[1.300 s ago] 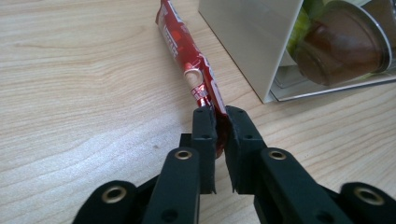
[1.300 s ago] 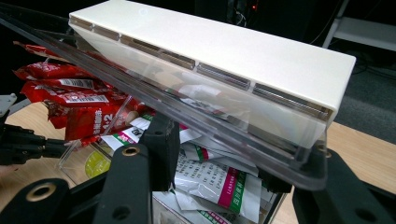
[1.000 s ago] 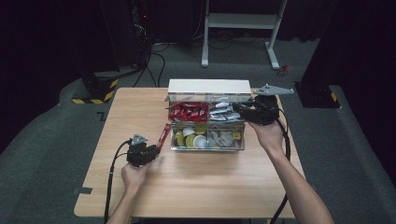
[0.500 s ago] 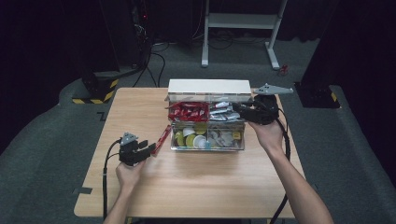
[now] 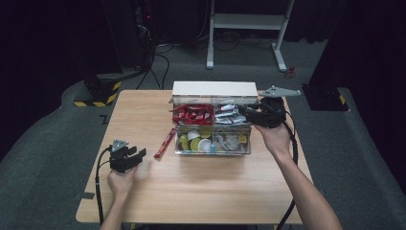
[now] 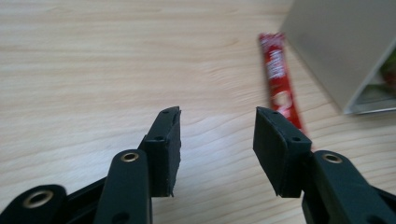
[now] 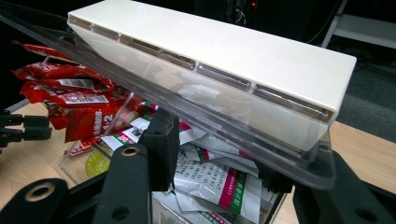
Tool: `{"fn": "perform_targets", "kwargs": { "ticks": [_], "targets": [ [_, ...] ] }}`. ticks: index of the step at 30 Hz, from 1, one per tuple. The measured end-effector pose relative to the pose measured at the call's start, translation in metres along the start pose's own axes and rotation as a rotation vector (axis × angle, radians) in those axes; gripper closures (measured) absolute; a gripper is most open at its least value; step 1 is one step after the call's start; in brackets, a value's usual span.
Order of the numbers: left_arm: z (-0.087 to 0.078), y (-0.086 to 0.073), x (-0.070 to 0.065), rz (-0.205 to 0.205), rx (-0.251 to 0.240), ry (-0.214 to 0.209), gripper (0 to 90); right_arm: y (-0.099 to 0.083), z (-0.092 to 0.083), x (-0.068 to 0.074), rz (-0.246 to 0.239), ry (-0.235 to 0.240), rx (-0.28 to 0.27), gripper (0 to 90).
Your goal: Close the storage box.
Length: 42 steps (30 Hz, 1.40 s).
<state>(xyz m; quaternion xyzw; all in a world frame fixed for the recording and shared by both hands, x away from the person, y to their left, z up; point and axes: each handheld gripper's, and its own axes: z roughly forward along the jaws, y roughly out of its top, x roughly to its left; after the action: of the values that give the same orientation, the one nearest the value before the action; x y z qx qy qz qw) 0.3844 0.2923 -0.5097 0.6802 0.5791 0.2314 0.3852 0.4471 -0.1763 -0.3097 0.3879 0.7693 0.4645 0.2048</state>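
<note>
A clear compartment box stands mid-table with its white-topped lid raised. My right gripper is shut on the lid's clear edge, which runs between its jaws. Below it lie red sachets and white-and-green sachets. One red sachet lies on the table left of the box. My left gripper sits to the left and nearer the person. Its jaws have just been opening and hold nothing. The red sachet lies ahead to their right.
The box's back compartments hold red sachets and silvery sachets; the front ones hold round yellow and white capsules. The box's wall stands right of the loose sachet. Bare wood lies around the left gripper.
My left gripper has drawn back to the left, away from the near end of the loose red sachet, and its jaws stand wider. The right gripper and lid have not moved.
</note>
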Motion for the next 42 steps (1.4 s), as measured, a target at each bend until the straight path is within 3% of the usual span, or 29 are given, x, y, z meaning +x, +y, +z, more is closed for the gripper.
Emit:
{"fn": "perform_targets", "kwargs": {
  "ticks": [7,15,19,25,42],
  "targets": [
    [0.006,-0.01,0.008,0.004,0.031,0.081,48.3,-0.001,-0.001,0.0,0.005,0.006,-0.004,54.1],
    [0.008,-0.015,0.009,0.028,0.05,0.112,46.0,-0.001,-0.004,0.001,0.003,0.007,-0.006,54.1],
    [0.01,-0.014,0.004,0.076,0.062,0.129,42.5,-0.002,-0.006,0.002,-0.001,0.012,-0.014,54.0],
    [0.011,-0.014,0.004,0.076,0.065,0.123,37.9,-0.003,-0.013,0.006,-0.013,0.024,-0.025,53.9],
    [0.011,-0.014,0.004,0.073,0.066,0.12,37.2,-0.01,-0.018,0.01,-0.018,0.032,-0.026,53.0]
  ]
}}
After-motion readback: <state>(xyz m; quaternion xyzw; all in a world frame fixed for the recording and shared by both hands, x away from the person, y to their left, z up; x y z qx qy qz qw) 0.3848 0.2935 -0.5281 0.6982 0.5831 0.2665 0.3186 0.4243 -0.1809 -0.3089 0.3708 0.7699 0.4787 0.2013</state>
